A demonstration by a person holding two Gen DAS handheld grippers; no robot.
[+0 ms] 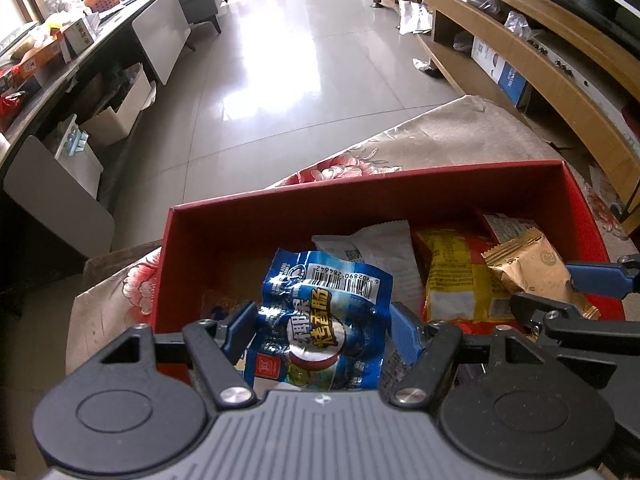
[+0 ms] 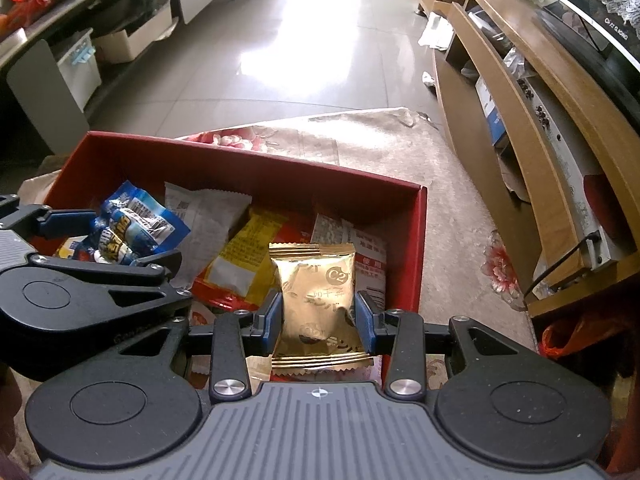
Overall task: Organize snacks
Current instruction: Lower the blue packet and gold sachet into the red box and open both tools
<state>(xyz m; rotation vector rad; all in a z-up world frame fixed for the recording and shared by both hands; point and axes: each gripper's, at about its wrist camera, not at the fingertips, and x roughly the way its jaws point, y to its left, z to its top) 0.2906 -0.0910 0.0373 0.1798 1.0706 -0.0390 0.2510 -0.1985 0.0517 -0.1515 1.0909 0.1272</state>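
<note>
Here, each gripper holds one snack over a red box. The left gripper (image 1: 322, 330) has its blue pads pressed against the two sides of a crinkled blue packet (image 1: 324, 320), which bulges up between them with its barcode end pointing away. The right gripper (image 2: 316, 318) is closed on a gold packet (image 2: 316, 300), pads touching its left and right edges, the packet standing nearly upright.

Both packets hang just above the red box (image 2: 248, 164), at its near side. Inside lie a white packet (image 2: 204, 216), a yellow packet (image 2: 244, 256) and at least one more wrapper beneath the gold one. The box sits on a flowered cloth (image 2: 360, 140) covering a low table, with tiled floor (image 1: 300, 60) beyond.

The risks, as I judge them: both wrappers are slick foil held only at the edges, so a loosened squeeze or a quick swing could let one slip out crooked. The two grippers are close together, so one could knock the other. A packet released too near the front wall might land outside the box.
</note>
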